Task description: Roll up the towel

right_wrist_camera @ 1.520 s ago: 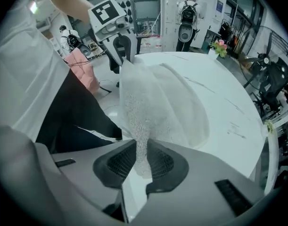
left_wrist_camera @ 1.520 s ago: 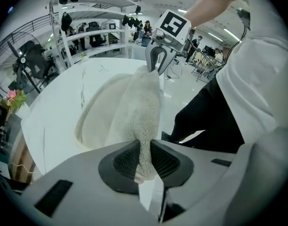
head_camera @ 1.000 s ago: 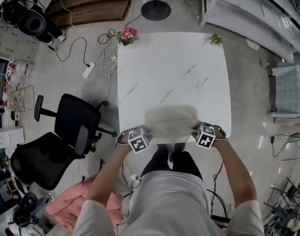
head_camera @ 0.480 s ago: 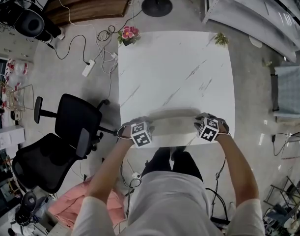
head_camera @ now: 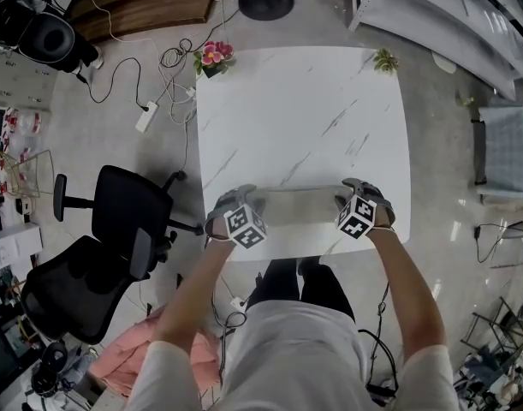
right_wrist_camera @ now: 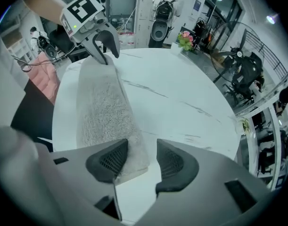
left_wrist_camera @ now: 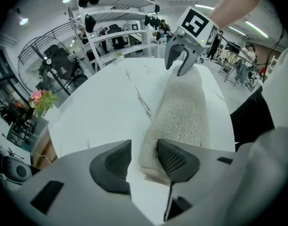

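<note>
Left gripper view puts my left claw (left_wrist_camera: pixel 144 157) wide, its jaws just opened, with one end of the towel (left_wrist_camera: pixel 181 112) lying loose between them. My right claw (right_wrist_camera: pixel 141 158) has done the same at the other end. The towel's long axis runs claw to claw along the near edge of the worktop (head_camera: pixel 304 110), so neither hand is nearer. Flowers (head_camera: pixel 211 56) sit at the far left corner, and an office chair (head_camera: pixel 124 221) stands on the floor to the left.

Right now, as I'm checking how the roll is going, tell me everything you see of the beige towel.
The beige terry towel is gathered into a long, narrow, flattish band with layered ends, lying across the near part of the white marble-look table. Its ends sit between the jaws of the left tool and right tool, which have just been opening; neither pinches it.
</note>
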`<state>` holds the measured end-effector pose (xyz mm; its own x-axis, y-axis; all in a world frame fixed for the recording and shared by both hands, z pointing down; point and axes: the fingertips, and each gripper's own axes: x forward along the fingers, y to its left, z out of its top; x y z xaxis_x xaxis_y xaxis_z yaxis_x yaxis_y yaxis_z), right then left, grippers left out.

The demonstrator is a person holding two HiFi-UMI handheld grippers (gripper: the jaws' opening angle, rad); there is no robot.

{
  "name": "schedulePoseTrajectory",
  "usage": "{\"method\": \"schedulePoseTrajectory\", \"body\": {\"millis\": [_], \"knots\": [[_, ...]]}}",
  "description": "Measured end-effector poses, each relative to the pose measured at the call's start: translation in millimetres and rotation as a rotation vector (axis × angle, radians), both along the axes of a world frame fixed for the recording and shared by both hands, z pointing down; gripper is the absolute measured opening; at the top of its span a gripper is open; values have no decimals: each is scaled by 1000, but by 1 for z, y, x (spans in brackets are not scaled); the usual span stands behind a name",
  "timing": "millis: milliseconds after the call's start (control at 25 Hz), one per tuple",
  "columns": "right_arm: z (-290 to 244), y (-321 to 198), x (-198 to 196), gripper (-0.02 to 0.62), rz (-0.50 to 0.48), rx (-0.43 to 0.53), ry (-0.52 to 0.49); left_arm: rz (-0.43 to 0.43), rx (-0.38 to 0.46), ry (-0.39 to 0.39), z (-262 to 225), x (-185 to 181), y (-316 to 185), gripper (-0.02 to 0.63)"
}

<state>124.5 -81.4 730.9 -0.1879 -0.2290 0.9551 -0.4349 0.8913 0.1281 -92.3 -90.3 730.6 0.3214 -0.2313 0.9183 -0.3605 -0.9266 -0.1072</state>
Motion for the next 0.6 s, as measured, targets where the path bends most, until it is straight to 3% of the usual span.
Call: {"method": "schedulePoseTrajectory", "body": {"millis": [360,600], "knots": [[7,-8,4,213,69,14,-32,-69,-25,46,8,1,-10,207],[-21,-8,4,207,76,76,-64,-111,41,49,-18,-6,-7,175]]}}
